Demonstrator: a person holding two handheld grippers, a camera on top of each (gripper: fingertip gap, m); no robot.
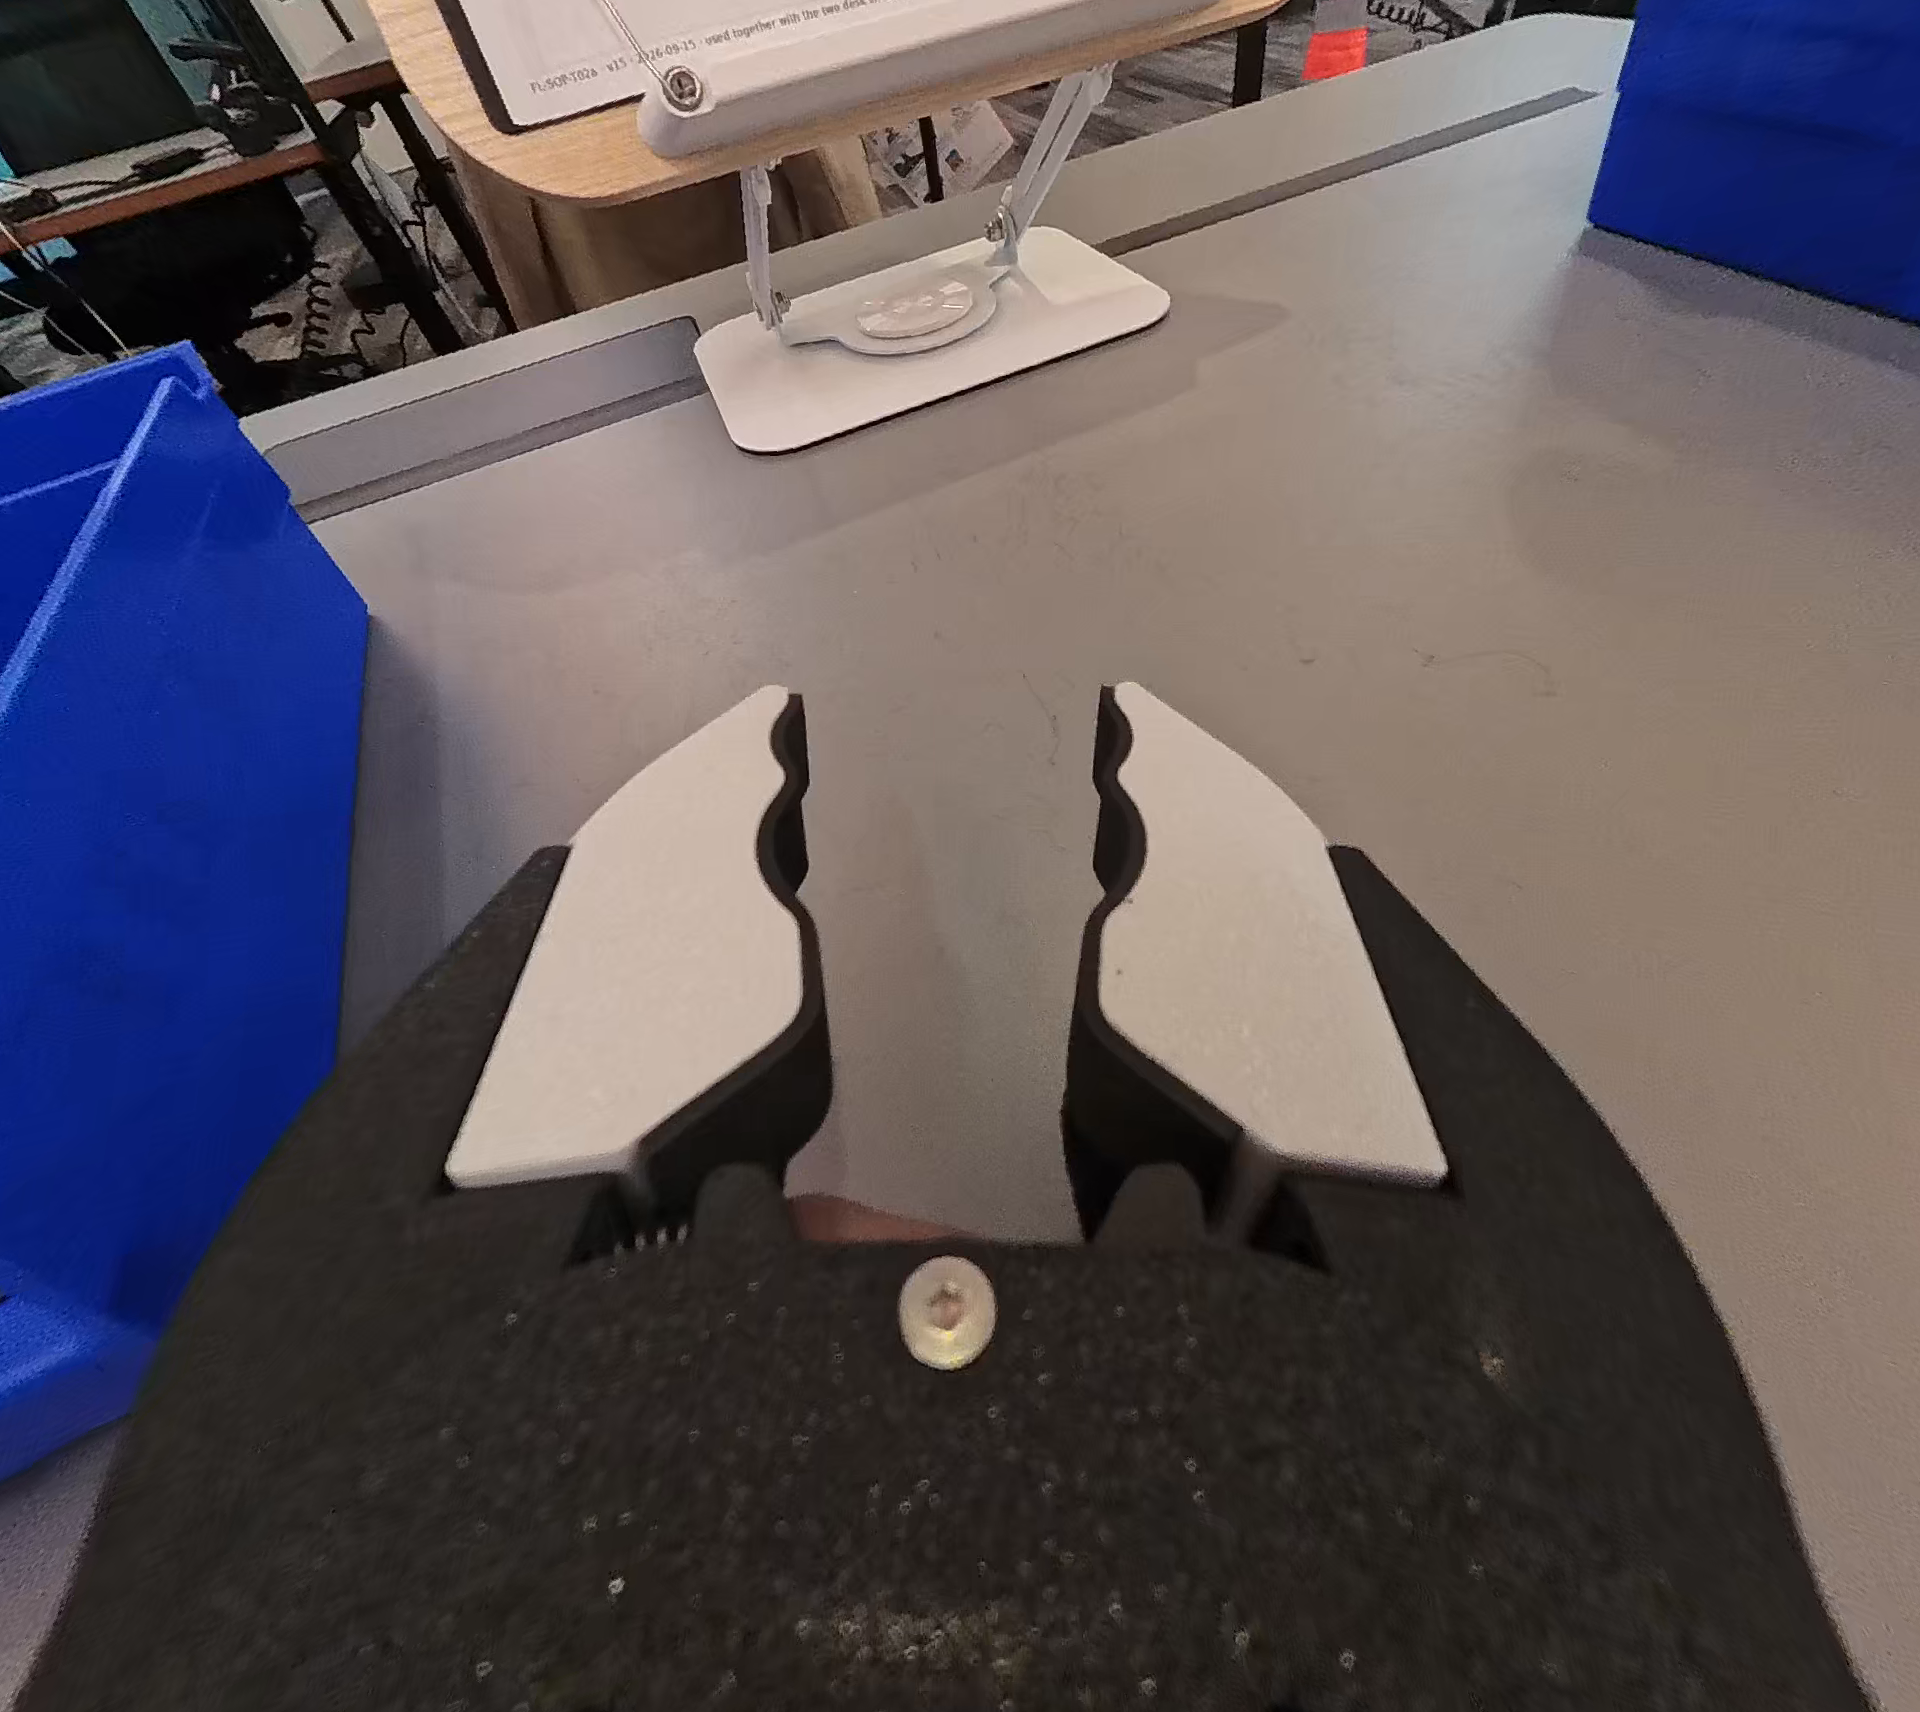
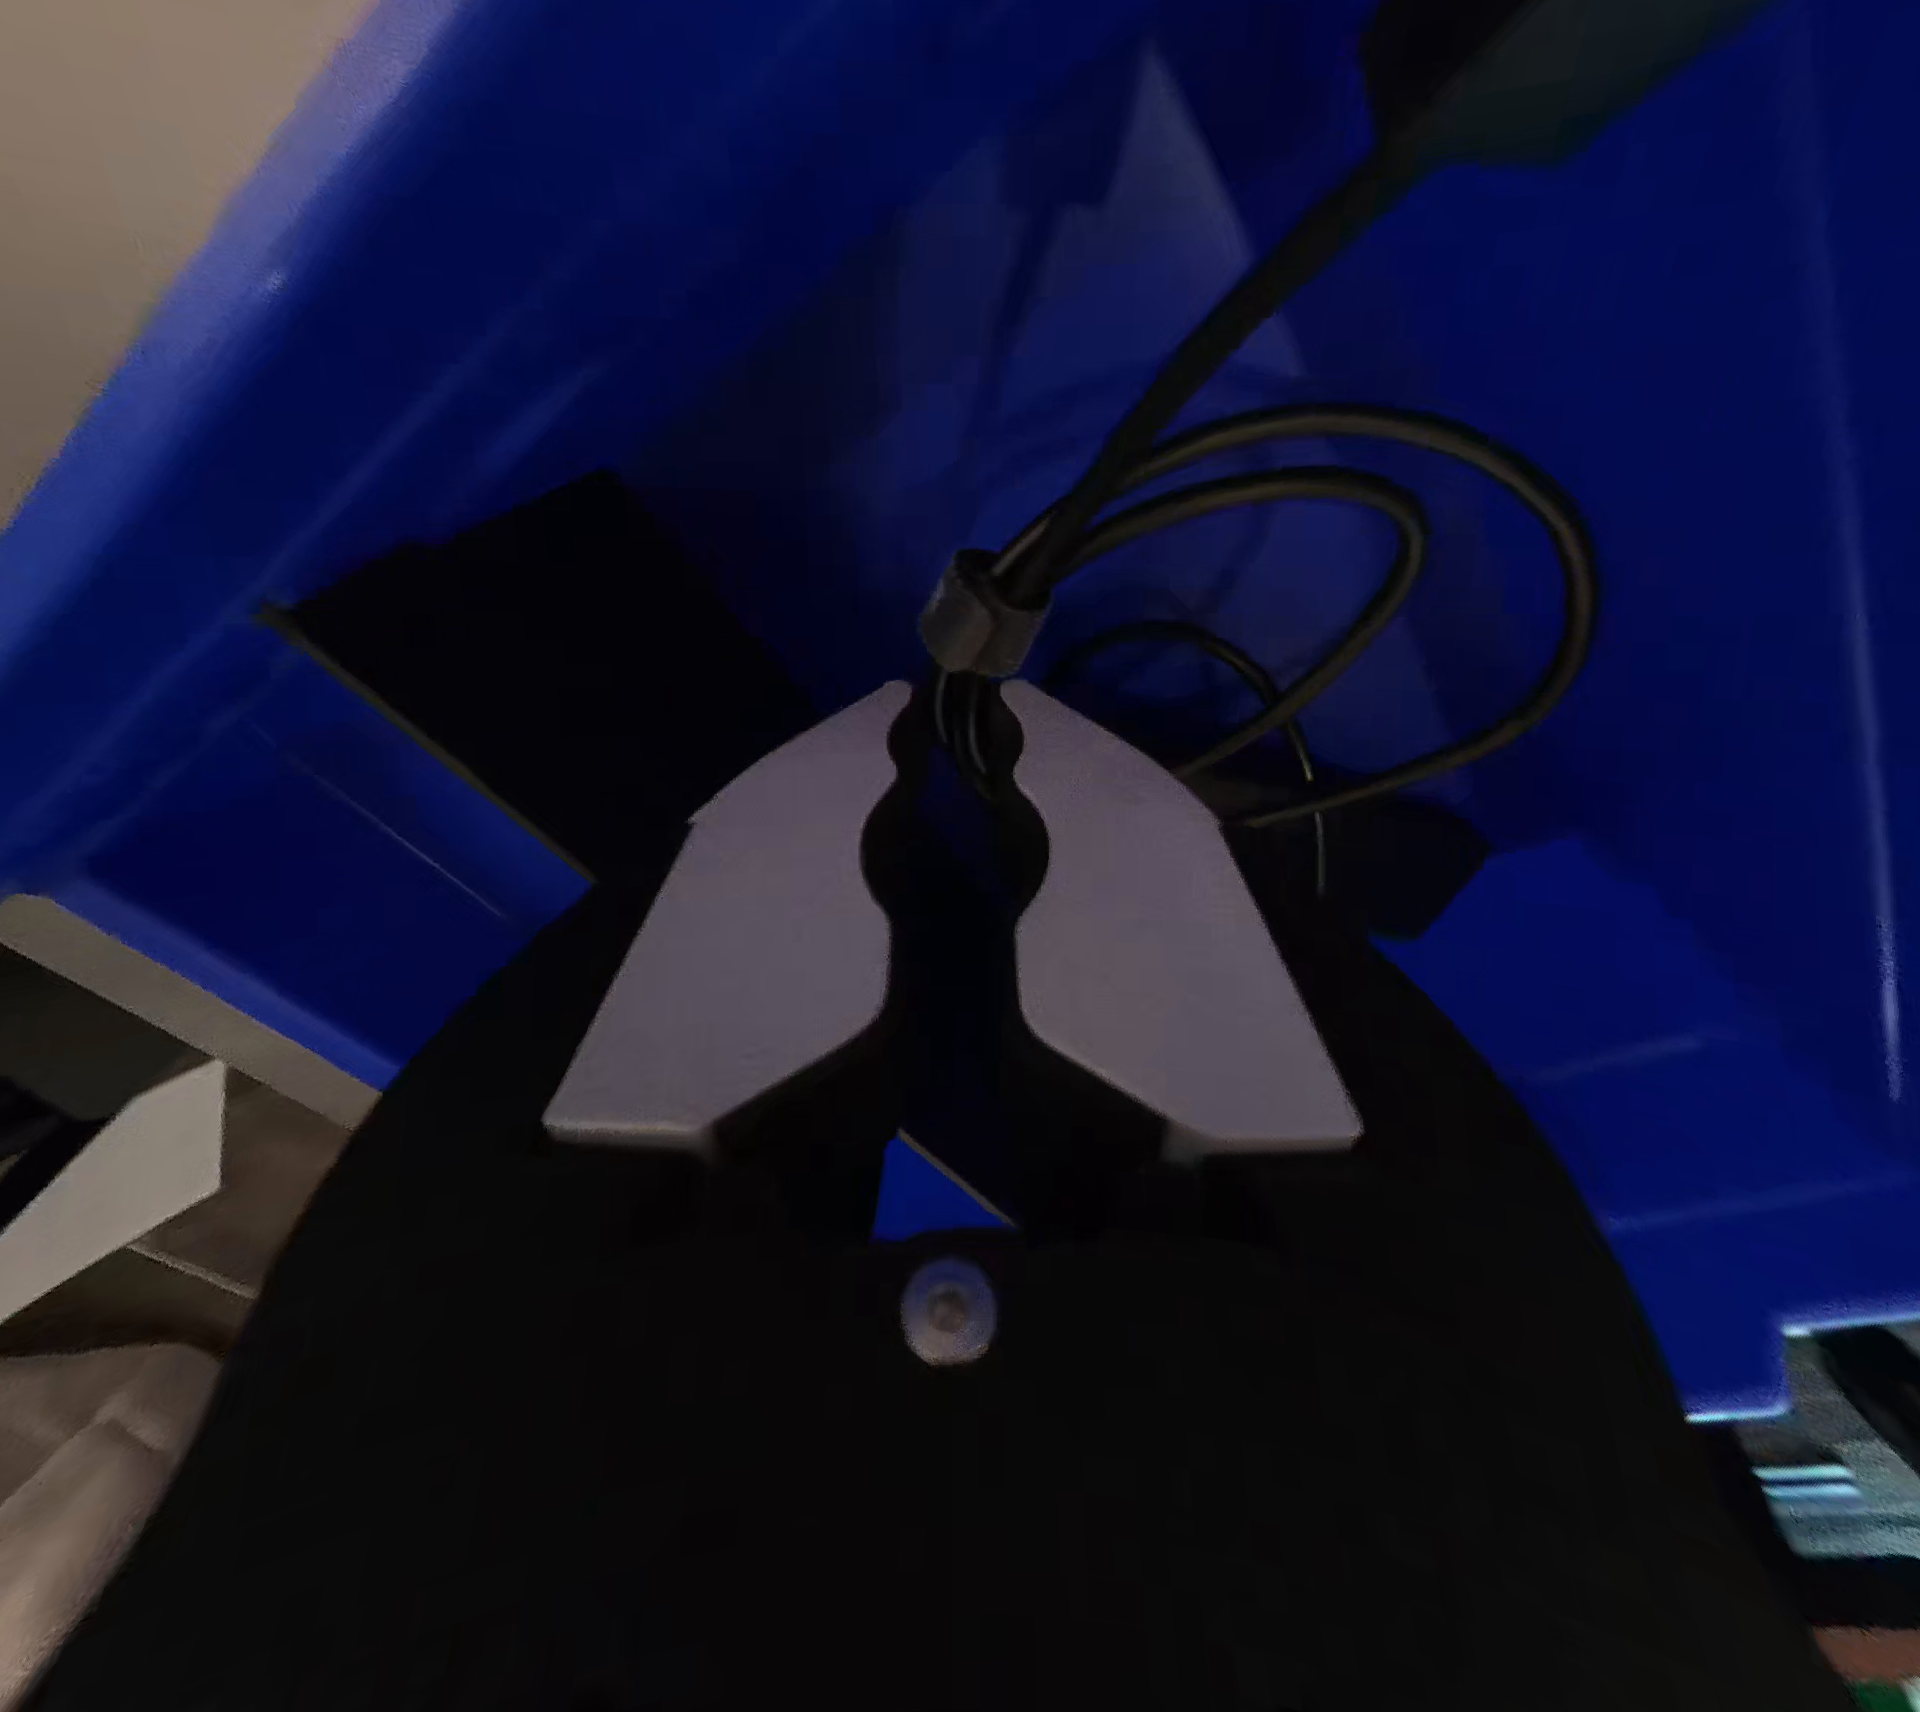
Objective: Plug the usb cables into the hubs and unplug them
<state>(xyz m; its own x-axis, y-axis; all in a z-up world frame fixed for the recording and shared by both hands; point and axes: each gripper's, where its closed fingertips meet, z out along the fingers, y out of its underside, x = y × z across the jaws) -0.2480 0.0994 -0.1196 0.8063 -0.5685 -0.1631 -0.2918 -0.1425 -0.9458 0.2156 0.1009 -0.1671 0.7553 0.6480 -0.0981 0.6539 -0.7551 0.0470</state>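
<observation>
- Left of the white stand (image 1: 925,353), a blue bin (image 1: 156,779) sits on the grey tabletop (image 1: 1351,623).
- Your left gripper (image 1: 951,706) hovers before the stand, fingers spread, empty.
- Right of the stand, your right gripper (image 2: 956,701) is inside another blue bin (image 2: 1662,727), fingers pinching the coiled black usb cable (image 2: 1403,519).
</observation>
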